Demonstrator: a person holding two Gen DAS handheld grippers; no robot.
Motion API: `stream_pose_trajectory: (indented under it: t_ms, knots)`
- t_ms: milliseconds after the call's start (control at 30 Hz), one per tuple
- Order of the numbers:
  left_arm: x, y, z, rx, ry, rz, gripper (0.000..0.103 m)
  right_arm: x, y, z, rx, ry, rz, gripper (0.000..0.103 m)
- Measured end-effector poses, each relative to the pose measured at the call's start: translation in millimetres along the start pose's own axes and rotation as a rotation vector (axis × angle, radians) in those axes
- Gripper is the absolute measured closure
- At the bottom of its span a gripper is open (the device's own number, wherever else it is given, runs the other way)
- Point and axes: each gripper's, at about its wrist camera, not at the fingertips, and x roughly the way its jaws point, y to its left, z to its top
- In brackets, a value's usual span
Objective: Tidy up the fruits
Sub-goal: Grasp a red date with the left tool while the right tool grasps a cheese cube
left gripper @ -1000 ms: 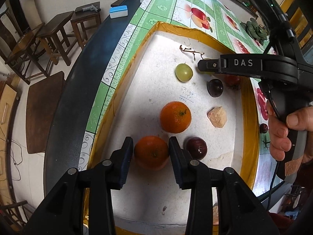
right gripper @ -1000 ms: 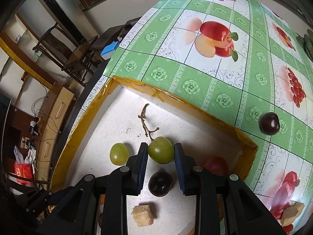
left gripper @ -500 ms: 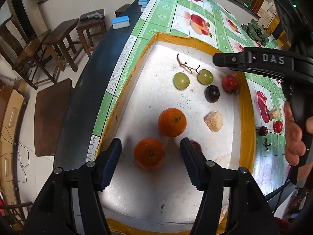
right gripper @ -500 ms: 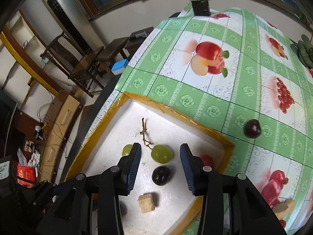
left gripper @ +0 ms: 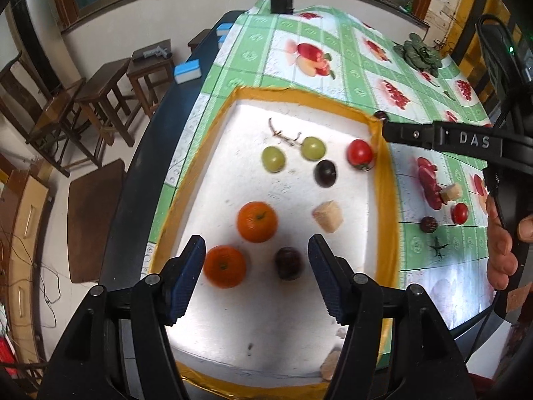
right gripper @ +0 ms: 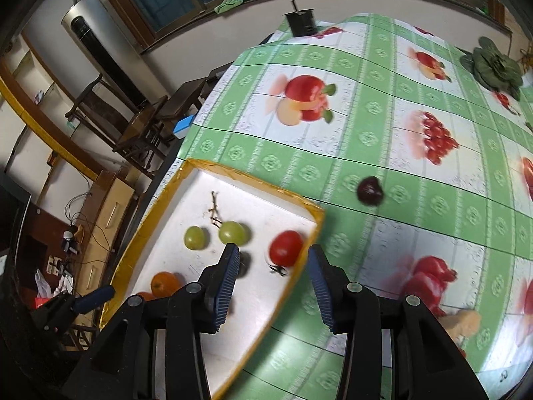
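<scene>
The white tray (left gripper: 213,180) with a yellow rim holds two oranges (left gripper: 257,221) (left gripper: 225,266), a dark plum (left gripper: 288,262), two green grapes (left gripper: 273,159) (left gripper: 313,147), a dark grape (left gripper: 325,173), a red tomato (left gripper: 359,154) and a beige cube (left gripper: 328,216). My left gripper (left gripper: 256,245) hangs open above the near orange and the plum, touching neither. My right gripper (right gripper: 273,253) is open over the tomato (right gripper: 285,247) at the tray's right rim, with nothing in it. Beyond the rim a dark plum (right gripper: 369,190) lies on the tablecloth.
On the green fruit-print tablecloth (right gripper: 383,126) right of the tray lie a small dark fruit (left gripper: 428,224), a tomato (left gripper: 459,213) and a beige cube (left gripper: 451,192). A leafy green (right gripper: 493,66) sits at the far right. Wooden stools (left gripper: 110,100) stand left of the table.
My left gripper let go of the near orange and my right one let go of a green grape. Both opened and rose; the right one shifted toward the tray's right rim.
</scene>
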Motion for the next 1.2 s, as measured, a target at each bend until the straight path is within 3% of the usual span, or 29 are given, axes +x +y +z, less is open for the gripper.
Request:
stream_pose_trajectory:
  t_ms: [900, 1200]
  knots:
    - [4, -129, 22, 0.223, -0.015, -0.117, 0.040, -77, -138, -51, 0.227, -0.074, -0.130, 0.058]
    - [20, -149, 15, 0.196, 0.064, -0.243, 0.040, -86, -165, -71, 0.260, -0.057, -0.136, 0.058]
